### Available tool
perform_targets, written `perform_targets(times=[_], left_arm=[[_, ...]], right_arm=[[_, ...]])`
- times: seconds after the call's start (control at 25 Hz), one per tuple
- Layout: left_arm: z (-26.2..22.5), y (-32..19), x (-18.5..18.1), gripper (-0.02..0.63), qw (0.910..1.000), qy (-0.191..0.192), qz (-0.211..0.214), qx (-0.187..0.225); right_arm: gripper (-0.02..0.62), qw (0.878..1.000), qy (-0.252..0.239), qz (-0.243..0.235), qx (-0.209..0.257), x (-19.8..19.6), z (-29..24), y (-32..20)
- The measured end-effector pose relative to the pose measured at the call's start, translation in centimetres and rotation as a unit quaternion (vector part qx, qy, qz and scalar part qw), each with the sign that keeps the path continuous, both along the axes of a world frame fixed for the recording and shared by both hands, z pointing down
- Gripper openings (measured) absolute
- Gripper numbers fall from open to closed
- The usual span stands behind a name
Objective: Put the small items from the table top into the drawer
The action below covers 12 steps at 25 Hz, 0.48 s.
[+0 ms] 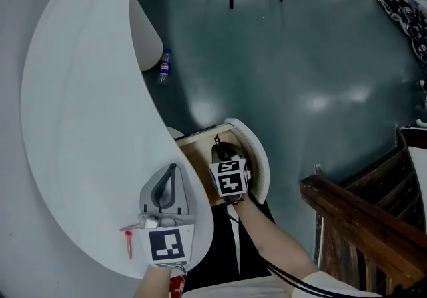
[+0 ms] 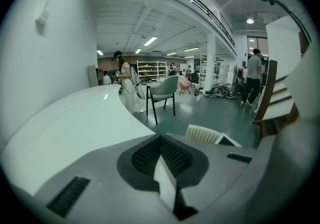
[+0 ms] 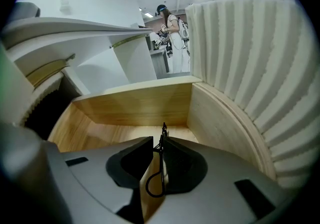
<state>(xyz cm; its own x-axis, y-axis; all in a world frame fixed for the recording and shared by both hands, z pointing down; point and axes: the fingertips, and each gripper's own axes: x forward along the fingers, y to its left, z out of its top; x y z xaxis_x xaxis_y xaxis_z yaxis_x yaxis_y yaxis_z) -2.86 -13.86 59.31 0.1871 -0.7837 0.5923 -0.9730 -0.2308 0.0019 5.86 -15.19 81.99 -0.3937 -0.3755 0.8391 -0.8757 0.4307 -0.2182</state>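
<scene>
**Right gripper view — wire loop pinched over drawer**

Right gripper (image 3: 159, 139) has its jaws nearly together, clamped on a thin black wire loop (image 3: 162, 163), held inside the open drawer (image 3: 135, 103) above the wood floor. The loop looks light, springy and slim — it may twist or slip, so pinch the straight stem. Left gripper (image 2: 160, 140) has its jaws together and is empty, by the table (image 2: 75, 123). A small pink item (image 1: 128, 240) lies beside it.
</scene>
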Motion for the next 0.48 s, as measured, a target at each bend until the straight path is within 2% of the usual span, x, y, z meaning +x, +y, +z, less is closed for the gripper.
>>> perform_targets(times=[0.48], left_arm=[[0.06, 0.08, -0.10, 0.015, 1.0000, 0.003, -0.009, -0.002]], right_arm=[[0.071, 1.000, 0.015, 0.002, 0.008, -0.03, 0.56, -0.73]])
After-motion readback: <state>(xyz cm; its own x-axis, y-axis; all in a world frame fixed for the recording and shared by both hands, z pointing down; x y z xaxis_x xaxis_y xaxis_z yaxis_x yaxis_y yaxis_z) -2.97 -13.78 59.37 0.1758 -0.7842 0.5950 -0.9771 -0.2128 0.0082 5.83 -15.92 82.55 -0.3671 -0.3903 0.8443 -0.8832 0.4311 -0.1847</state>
